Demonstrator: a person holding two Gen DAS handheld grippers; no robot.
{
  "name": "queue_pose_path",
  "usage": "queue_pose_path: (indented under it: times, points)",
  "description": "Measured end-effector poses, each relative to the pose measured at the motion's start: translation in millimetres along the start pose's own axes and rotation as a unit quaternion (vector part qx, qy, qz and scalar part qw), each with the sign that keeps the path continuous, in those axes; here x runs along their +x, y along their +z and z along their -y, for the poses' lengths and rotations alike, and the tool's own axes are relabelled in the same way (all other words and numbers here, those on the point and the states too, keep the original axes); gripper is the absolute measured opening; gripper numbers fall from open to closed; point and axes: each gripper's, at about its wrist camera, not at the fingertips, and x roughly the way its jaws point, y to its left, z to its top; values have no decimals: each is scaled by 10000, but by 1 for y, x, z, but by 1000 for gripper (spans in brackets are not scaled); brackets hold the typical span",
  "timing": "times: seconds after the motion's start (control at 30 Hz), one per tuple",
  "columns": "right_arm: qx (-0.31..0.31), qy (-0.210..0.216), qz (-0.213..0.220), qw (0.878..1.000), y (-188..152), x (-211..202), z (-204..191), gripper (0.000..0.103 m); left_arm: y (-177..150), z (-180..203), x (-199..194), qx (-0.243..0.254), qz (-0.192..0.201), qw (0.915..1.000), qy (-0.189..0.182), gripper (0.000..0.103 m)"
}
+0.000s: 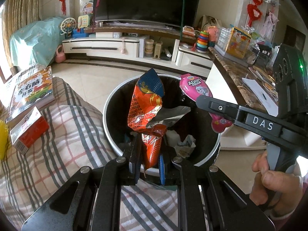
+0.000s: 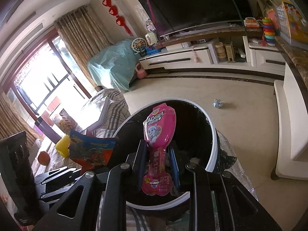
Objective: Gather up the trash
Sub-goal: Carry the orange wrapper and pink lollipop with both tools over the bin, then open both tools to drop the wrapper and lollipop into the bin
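Your left hand-held gripper (image 1: 147, 165) pinches the lower end of a red snack bag (image 1: 146, 105), which stands up over the open bin (image 1: 107, 104). It is light, crinkly foil, so it looks likely to buckle; holding it low seems sound. To the right, your right hand-held gripper (image 2: 156, 165) pinches a pink wrapper (image 2: 158, 134) by its narrow stem, also above the bin. It seems thin and slippery. Only the right view shows a crumpled scrap (image 2: 218, 103) on the far floor.

My left wrist view: close above bin (image 1: 113, 104), facing TV (image 1: 146, 0). Right view: same bin (image 2: 213, 134), same TV (image 2: 192, 3), tilted.
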Motion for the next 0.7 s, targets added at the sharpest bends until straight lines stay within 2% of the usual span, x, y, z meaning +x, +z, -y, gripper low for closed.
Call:
queue_pose_path:
  times: [0.7]
  points:
    - [119,-85,-158,9998,9,16,9,25,10,5,21,14,-187,9998,29,15]
